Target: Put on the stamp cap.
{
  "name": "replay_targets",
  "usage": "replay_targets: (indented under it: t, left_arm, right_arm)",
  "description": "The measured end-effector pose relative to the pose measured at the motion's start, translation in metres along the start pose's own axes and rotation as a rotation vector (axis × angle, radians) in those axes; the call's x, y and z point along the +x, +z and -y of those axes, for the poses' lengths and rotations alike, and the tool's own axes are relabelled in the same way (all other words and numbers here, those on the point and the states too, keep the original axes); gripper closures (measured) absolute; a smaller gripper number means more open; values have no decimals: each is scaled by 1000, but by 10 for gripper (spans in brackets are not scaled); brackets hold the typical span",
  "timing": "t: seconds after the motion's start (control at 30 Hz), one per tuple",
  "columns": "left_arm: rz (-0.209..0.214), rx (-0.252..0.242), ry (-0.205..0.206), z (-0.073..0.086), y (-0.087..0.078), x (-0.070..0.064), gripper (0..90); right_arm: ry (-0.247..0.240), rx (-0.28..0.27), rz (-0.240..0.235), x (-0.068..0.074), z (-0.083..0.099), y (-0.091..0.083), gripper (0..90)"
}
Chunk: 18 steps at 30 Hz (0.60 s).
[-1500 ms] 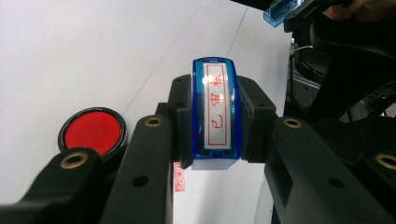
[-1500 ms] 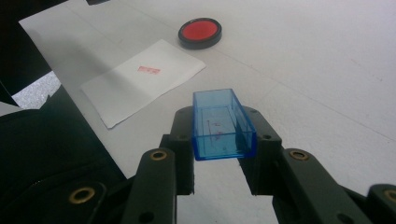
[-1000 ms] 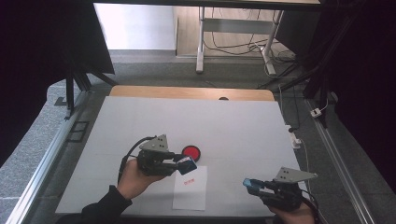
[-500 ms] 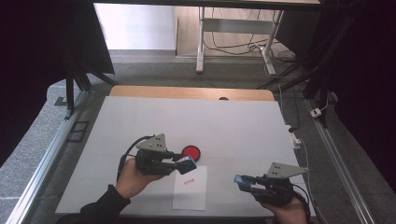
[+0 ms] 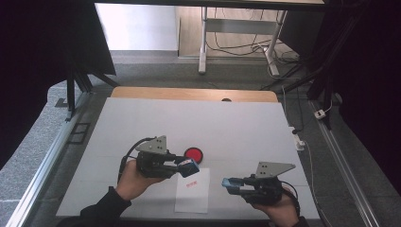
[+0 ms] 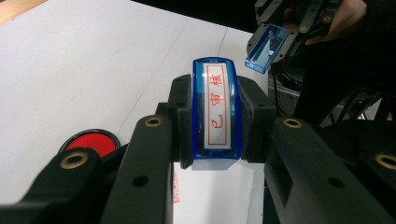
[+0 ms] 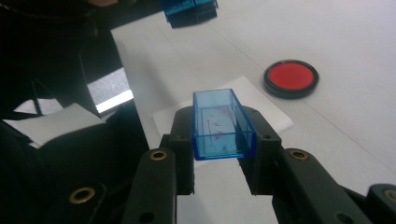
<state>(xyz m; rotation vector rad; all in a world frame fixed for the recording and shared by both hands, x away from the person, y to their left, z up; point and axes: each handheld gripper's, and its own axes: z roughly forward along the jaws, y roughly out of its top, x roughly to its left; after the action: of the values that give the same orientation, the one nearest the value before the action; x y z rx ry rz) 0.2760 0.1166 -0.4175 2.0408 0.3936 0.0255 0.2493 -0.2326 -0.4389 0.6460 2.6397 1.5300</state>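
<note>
Left tool (image 6: 215, 140) clamps the blue stamp (image 6: 215, 109) above the paper (image 5: 192, 190).

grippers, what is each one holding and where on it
The left gripper clamps the blue stamp across its long sides; the right gripper clamps the stamp's clear blue cap by its side walls.

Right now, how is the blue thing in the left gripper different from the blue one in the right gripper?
The stamp in the left gripper is solid with red characters; the cap in the right gripper is hollow and see-through. The stamp looks longer. Both are blue and clamped.
</note>
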Motion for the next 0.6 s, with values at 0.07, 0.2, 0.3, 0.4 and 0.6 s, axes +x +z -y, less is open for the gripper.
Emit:
replay_targets:
  t: [0.07, 0.2, 0.3, 0.4, 0.6]
  left_arm:
    - [6, -2, 3, 0, 0, 0, 698]
    - [19, -5, 8, 0, 1, 0, 698]
    - [27, -3, 17, 0, 2, -1, 698]
    - [31, -2, 21, 1, 3, -1, 699]
    - [44, -4, 35, 0, 4, -3, 698]
  right_arm:
    - [4, -8, -25, -2, -2, 4, 689]
    - [-10, -20, -65, -3, -5, 11, 689]
    - [-23, -30, -98, -4, -8, 17, 689]
    - [-34, -27, -120, -6, -10, 24, 689]
    - [-41, -20, -160, -9, -13, 36, 688]
